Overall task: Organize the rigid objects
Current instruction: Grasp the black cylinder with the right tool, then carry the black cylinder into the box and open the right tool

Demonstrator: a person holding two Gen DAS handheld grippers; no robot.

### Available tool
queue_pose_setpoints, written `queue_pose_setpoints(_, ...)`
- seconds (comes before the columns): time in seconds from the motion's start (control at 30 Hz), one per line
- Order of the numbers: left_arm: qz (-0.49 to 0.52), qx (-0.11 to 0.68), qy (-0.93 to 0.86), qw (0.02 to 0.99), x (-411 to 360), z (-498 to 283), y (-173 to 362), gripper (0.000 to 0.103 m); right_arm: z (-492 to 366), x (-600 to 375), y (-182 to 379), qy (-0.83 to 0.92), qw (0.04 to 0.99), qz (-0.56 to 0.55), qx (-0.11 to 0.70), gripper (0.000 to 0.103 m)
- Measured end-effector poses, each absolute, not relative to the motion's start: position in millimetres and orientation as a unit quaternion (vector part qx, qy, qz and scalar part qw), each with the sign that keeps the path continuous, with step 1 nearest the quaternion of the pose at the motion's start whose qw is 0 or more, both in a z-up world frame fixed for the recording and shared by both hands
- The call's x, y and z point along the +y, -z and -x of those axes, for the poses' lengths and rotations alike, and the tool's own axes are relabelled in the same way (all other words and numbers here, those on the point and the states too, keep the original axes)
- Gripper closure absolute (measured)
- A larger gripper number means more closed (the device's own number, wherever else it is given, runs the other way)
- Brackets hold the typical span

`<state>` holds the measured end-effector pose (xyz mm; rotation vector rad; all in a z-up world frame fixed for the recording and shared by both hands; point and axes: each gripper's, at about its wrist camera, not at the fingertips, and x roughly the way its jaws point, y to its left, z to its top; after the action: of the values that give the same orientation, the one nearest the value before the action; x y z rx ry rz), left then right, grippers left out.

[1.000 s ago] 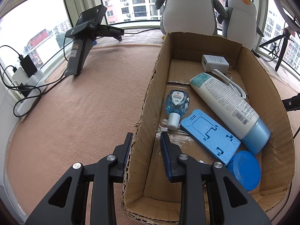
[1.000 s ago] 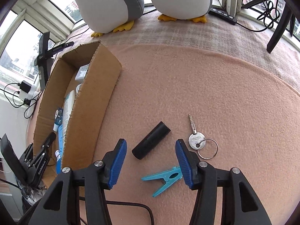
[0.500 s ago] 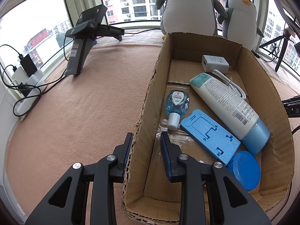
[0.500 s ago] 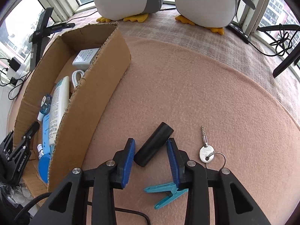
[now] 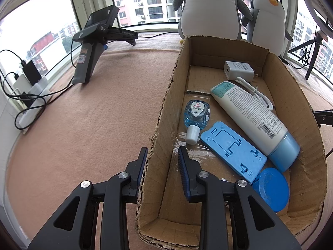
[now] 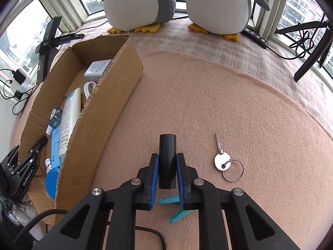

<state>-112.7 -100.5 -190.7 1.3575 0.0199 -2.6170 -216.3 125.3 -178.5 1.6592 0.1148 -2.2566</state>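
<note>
Open peach-blanketed bench [image 6: 218, 95] spreads right of the torn-edged brown cardboard box [image 6: 116, 87] at frame left. Inside lie one white charger [image 5: 239, 68], one white tube [image 5: 249, 114], one blue bottle [image 5: 196, 112], one blue stand [image 5: 233, 150], one blue lid [image 5: 272, 187]. Left gripper [image 5: 162, 162] clamps the box wall. Right gripper [image 6: 167, 166] is closing on one black plastic cylinder [image 6: 167, 145]; beside it lie one silver key [image 6: 221, 158] and one teal clothespin [image 6: 174, 206].

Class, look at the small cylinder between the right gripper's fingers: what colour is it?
The cylinder is plain black, best seen in the right wrist view.
</note>
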Motion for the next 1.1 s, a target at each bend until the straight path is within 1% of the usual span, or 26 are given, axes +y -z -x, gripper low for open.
queue_pose_setpoints(0.17,-0.458,0.006,0.884,0.096,-100.3,112.7,190.7,0.076,211.7,117.7,144.5,0.814,0.176,-0.553,0.038,0.088)
queue_pose_setpoints(0.33,-0.458,0.008,0.884,0.096,-100.0,112.5,190.6,0.076,209.3,97.5,110.6,0.827,0.207,-0.521,0.040,0.088)
queue_pose_setpoints(0.53,-0.458,0.008,0.884,0.096,-99.8,112.5,190.6,0.076,208.4,65.7,86.8,0.833,0.244,-0.495,0.039,0.088)
queue_pose_setpoints(0.77,-0.458,0.008,0.884,0.096,-99.8,112.5,190.6,0.076,208.2,30.5,89.6,0.829,0.265,-0.490,0.053,0.088)
queue_pose_setpoints(1.1,-0.458,0.008,0.884,0.096,-100.3,112.5,190.7,0.076,217.8,1.4,113.7,0.823,0.262,-0.500,0.071,0.088)
